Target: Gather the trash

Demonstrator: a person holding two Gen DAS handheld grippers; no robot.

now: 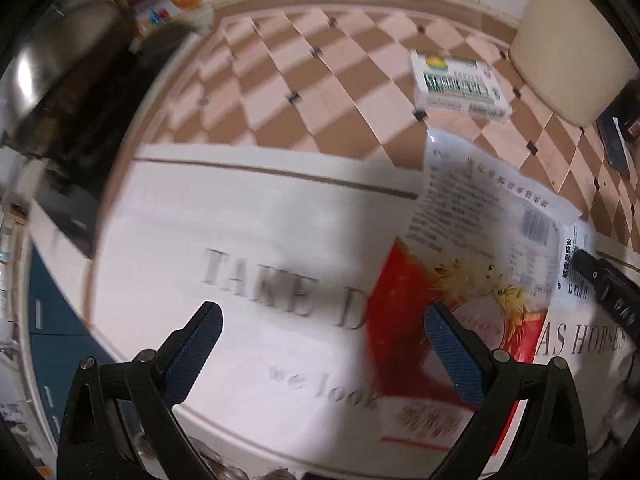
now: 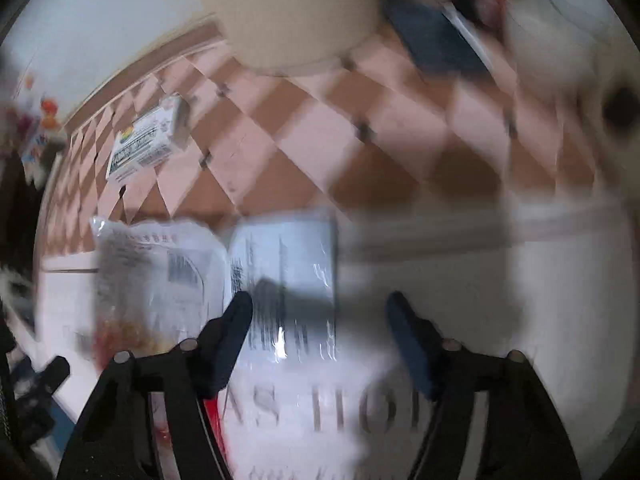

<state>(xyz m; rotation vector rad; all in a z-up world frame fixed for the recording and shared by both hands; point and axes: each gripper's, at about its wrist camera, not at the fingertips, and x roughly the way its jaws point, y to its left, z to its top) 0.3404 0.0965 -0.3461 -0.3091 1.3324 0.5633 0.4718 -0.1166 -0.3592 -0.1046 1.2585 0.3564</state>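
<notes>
A large red and clear plastic food bag (image 1: 464, 264) lies flat on a white mat with grey lettering (image 1: 256, 240). A smaller clear printed packet (image 2: 284, 276) lies beside it; it also shows in the left wrist view (image 1: 576, 264). A white and green carton (image 1: 456, 84) lies on the checkered floor behind; it also shows in the right wrist view (image 2: 144, 140). My left gripper (image 1: 324, 344) is open and empty, its right finger over the red bag. My right gripper (image 2: 320, 336) is open and empty above the small packet. The right gripper shows at the left view's right edge (image 1: 608, 292).
A cream cylindrical bin (image 1: 576, 44) stands on the pink and brown floor at the back right, also in the right wrist view (image 2: 296, 12). A dark pot with a steel lid (image 1: 68, 64) is at the left. Dark flat items (image 2: 436, 40) lie beside the bin.
</notes>
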